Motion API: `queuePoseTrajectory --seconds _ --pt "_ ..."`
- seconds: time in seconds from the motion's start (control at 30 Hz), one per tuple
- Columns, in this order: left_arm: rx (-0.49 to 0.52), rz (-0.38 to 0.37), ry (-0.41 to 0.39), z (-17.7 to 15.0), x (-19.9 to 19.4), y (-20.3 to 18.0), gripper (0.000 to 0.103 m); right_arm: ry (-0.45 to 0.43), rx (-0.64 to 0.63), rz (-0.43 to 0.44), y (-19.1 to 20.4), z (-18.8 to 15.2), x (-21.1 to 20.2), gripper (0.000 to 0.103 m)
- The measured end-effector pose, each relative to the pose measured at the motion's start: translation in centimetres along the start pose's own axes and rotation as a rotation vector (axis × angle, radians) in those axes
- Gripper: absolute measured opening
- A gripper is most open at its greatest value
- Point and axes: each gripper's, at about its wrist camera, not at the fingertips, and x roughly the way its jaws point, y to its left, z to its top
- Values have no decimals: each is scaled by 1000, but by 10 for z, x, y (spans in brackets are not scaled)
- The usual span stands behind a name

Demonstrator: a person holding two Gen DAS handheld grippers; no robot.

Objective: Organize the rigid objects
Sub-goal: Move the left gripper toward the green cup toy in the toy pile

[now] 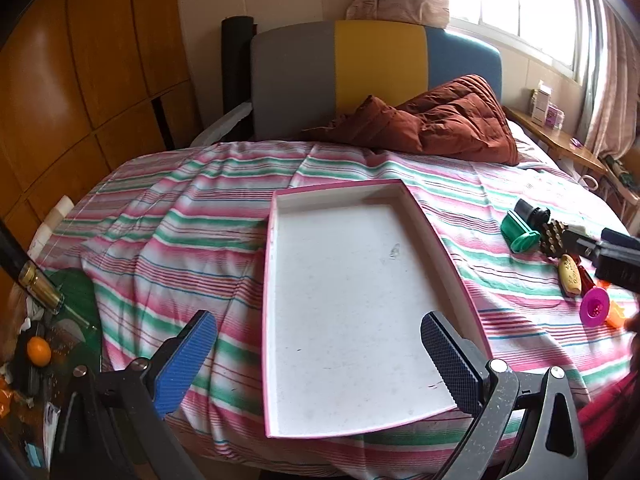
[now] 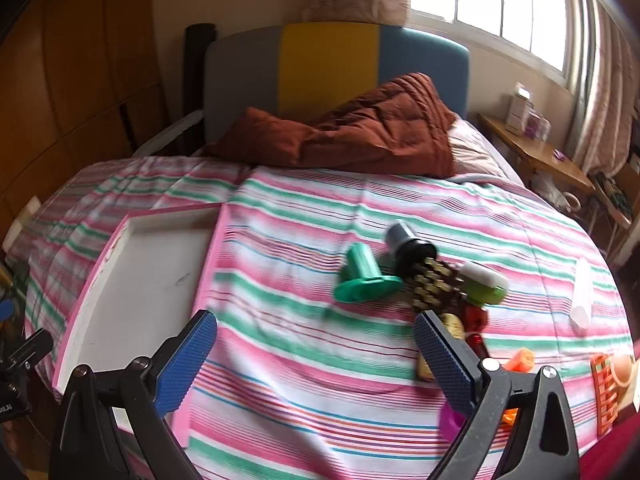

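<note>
While both my grippers hang open and empty, the toys [image 2: 420, 280] lie on the bed right of the tray [image 1: 404, 196], just ahead of my right gripper [image 2: 316, 356], the nearer one; left gripper [image 1: 320, 354] hovers over the tray.

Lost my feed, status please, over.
Left gripper open over empty pink-rimmed white tray. Right gripper open, holding nothing. Green plastic spool and other small objects piled, untouched. Nothing blocking.
</note>
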Motion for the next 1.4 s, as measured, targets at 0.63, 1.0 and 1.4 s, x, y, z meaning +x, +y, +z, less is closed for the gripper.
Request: queuePoseTrajectory --seconds 0.63,1.0,1.4 --pt "107 -107 13 17 10 -59 103 -35 602 36 -186 -25 1 101" --pt "181 -240 79 28 34 -117 103 -96 768 136 -208 -37 -6 101" --pt "142 -354 202 73 96 -183 92 -86 727 146 -203 -33 -3 101"
